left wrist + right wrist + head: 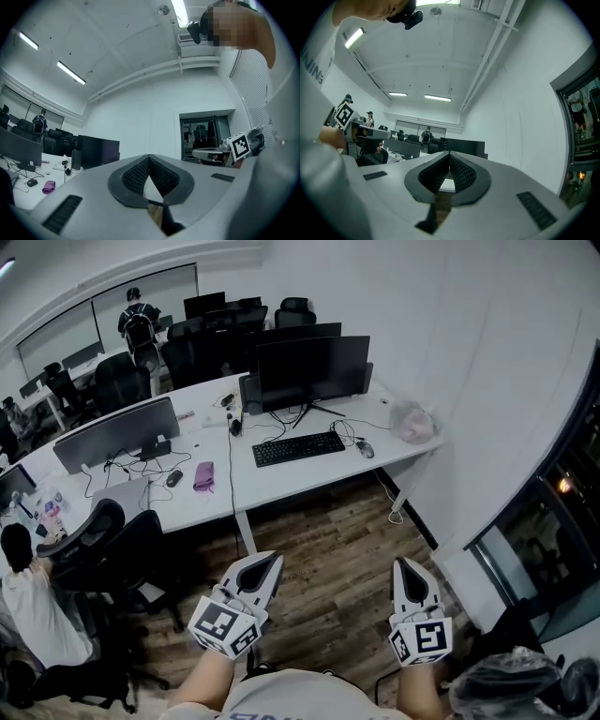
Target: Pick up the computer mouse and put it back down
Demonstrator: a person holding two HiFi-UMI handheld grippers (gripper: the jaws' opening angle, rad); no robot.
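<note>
The dark computer mouse (365, 449) lies on the white desk (281, 486), just right of the black keyboard (298, 448) and in front of a dark monitor (312, 371). Both grippers hang far from it, low over the wooden floor near my body. My left gripper (278, 559) (149, 157) is shut, its tips meeting with nothing between them. My right gripper (405, 562) (449, 153) is shut and empty too. Both point level toward the desk.
A second mouse (173, 477) and a pink pouch (203, 475) lie on the neighbouring desk by another monitor (115, 434). A clear bag (412, 422) sits at the desk's right end. Black office chairs (112, 554) stand at the left. A person (23, 601) sits at lower left; another (139, 329) stands far back.
</note>
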